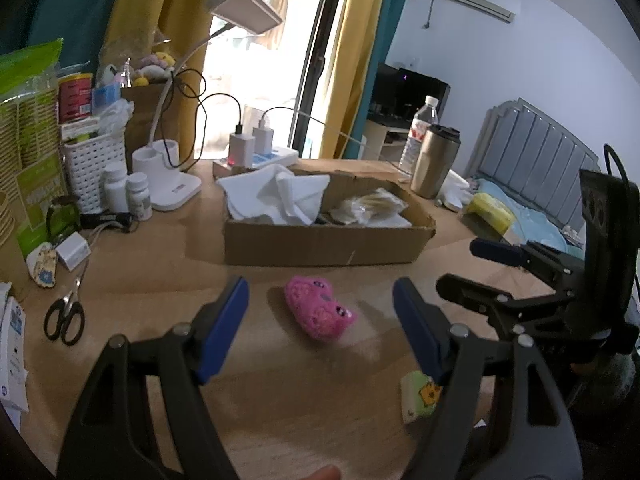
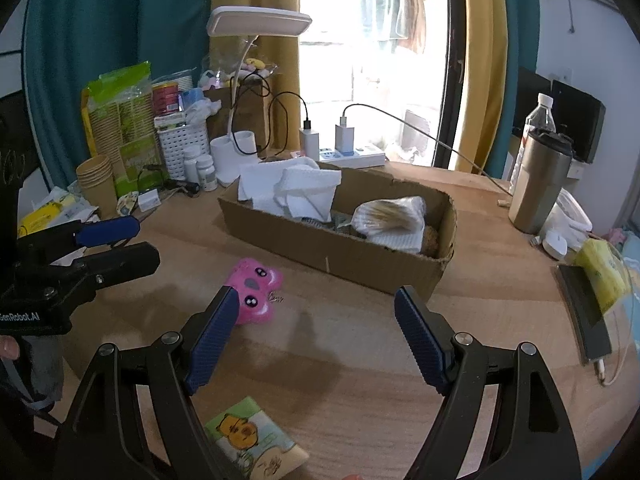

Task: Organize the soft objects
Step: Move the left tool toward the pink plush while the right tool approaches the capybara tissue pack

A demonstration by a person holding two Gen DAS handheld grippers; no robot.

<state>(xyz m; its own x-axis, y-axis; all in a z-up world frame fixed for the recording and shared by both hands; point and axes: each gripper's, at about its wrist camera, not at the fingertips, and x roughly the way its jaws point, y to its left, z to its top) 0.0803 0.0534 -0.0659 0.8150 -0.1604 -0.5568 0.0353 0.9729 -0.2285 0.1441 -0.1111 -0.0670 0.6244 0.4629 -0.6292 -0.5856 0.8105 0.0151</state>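
"GenRobot.AI" is printed on the left hand-held gripper [image 2: 116,240].

**Gripper hardware**

Left gripper [image 1: 320,328]: black triangular-cutout frames, silver pivot screws, blue textured pads [image 1: 222,332]. Right gripper [image 2: 316,340]: identical black frames, silver screws, blue ribbed pads [image 2: 210,344]. Side view of each unit: black body, small screws, black cable at rear of right unit, white "GenRobot.AI" lettering on left unit.

pink plush toy [image 1: 318,309]: 1 | cardboard box [image 1: 320,240]: 1 | white pill bottles [image 1: 127,194]: 2 | scissors [image 1: 66,312]: 1
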